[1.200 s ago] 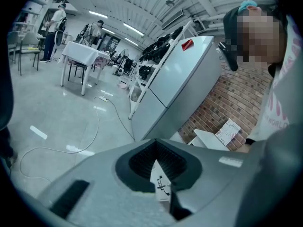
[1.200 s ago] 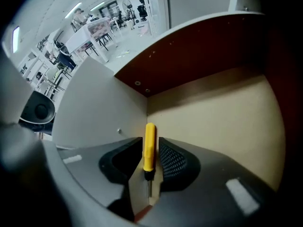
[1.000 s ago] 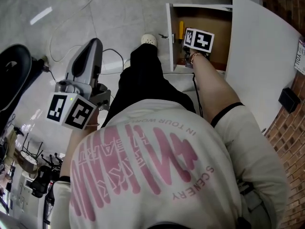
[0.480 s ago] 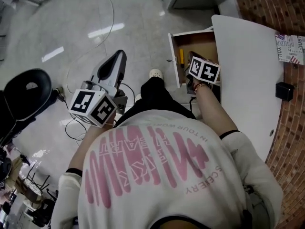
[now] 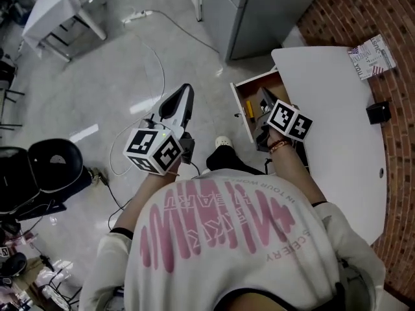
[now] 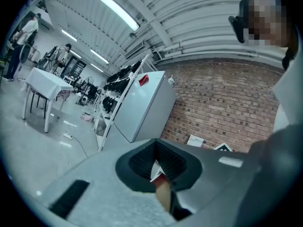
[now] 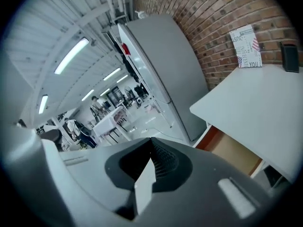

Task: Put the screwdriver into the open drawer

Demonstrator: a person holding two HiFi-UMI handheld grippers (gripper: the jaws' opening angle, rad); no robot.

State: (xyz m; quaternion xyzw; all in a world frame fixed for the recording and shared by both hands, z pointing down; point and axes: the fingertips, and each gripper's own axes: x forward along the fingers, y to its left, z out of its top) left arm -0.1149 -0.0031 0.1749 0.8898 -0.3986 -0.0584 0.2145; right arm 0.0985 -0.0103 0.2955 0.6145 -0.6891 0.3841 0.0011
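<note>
Head view: the open drawer [image 5: 259, 96] sticks out from under the white table [image 5: 337, 128]. The screwdriver [image 5: 248, 109] is already lying inside it, with its yellow handle close to the drawer wall on the left gripper's side. The right gripper [image 5: 268, 102] hangs right over the drawer, tips above its inside, marker cube back toward the person. The left gripper [image 5: 182, 98] is well off to the drawer's other side, out over the floor [image 5: 97, 76] and nowhere near touching the drawer. A grey cabinet [image 5: 259, 11] stands just behind the drawer.

Left gripper view: the jaws are pressed together with nothing held between them. Past the tips you get the cabinet and a brick wall [image 6: 222, 98]. The drawer doesn't show from here.

Right gripper view: jaws closed flat on each other, empty too. The drawer's brown inside sits just past the tips, tucked under the table edge. Can't make out the screwdriver from this angle.
</note>
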